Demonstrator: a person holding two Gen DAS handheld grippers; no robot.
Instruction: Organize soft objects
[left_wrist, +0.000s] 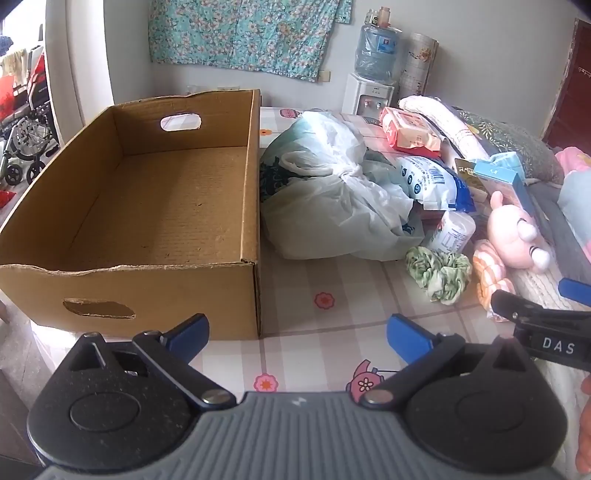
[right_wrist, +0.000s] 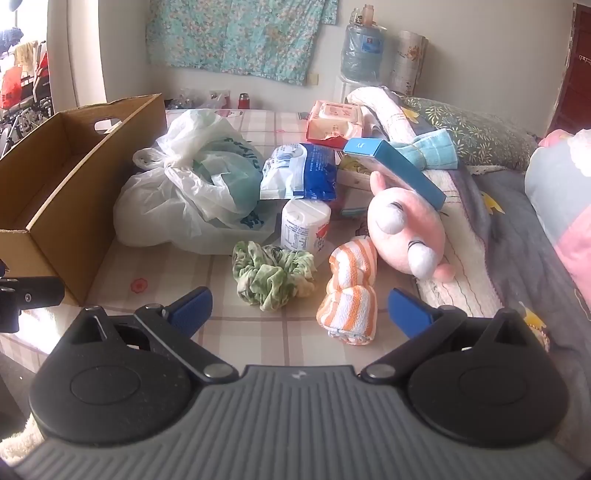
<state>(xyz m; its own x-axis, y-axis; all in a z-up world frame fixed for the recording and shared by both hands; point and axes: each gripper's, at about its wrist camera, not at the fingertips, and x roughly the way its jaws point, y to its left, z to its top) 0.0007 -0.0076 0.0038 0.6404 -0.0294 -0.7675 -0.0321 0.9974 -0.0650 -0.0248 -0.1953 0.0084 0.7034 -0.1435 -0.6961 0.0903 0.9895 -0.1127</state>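
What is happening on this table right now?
A person holds two grippers over a cluttered table. Both the left gripper and the right gripper are open and hold nothing. The cardboard box has nothing in it. The green scrunchie, striped orange cloth and pink plush toy lie untouched on the table.

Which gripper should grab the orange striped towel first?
Probably right: the right gripper is open with the orange striped towel just ahead; the left gripper faces the cardboard box.
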